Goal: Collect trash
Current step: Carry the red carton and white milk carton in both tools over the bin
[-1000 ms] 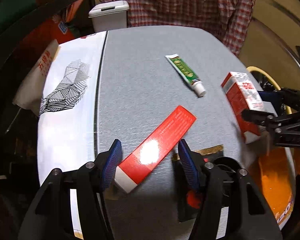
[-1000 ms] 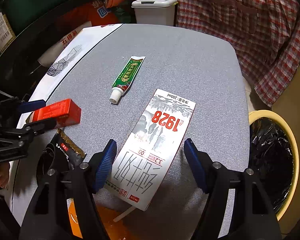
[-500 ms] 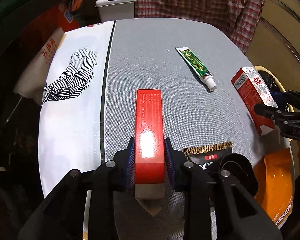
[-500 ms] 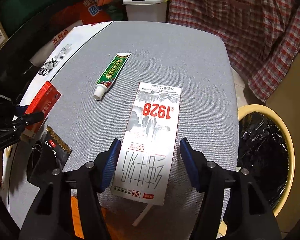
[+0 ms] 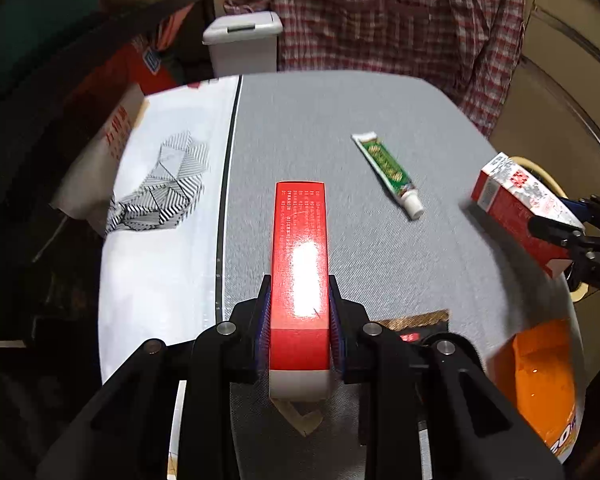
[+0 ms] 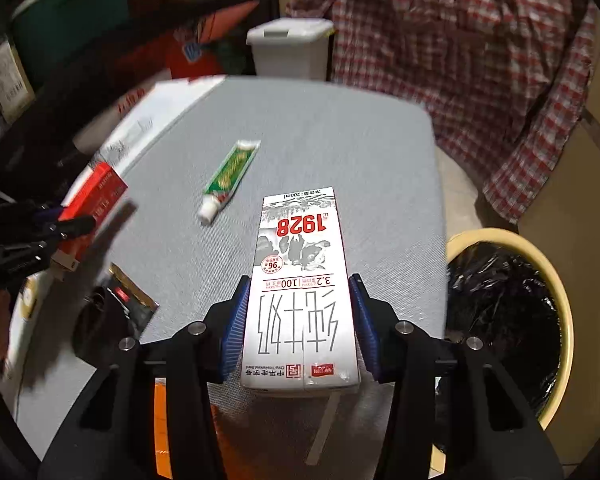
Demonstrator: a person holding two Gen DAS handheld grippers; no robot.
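My left gripper (image 5: pixel 299 320) is shut on a long red box (image 5: pixel 300 256) and holds it lifted over the grey table (image 5: pixel 324 120). My right gripper (image 6: pixel 298 320) is shut on a white milk carton marked 1928 (image 6: pixel 300 280), also lifted. The carton shows at the right in the left wrist view (image 5: pixel 520 196), and the red box shows at the left in the right wrist view (image 6: pixel 96 200). A green tube (image 5: pixel 388 172) lies on the table; it also shows in the right wrist view (image 6: pixel 230 176). A yellow bin with a black liner (image 6: pixel 508 312) stands beside the table on the right.
A dark wrapper with a gold edge (image 6: pixel 128 300) and an orange packet (image 5: pixel 540 376) lie near the front edge. A white lidded bin (image 5: pixel 244 44) and a plaid shirt (image 5: pixel 400 16) are behind the table. A white patterned sheet (image 5: pixel 160 200) covers the table's left side.
Both grippers have closed from open onto their items. The left one turned the red box straight and lifted it. The right one gripped the milk carton and raised it.
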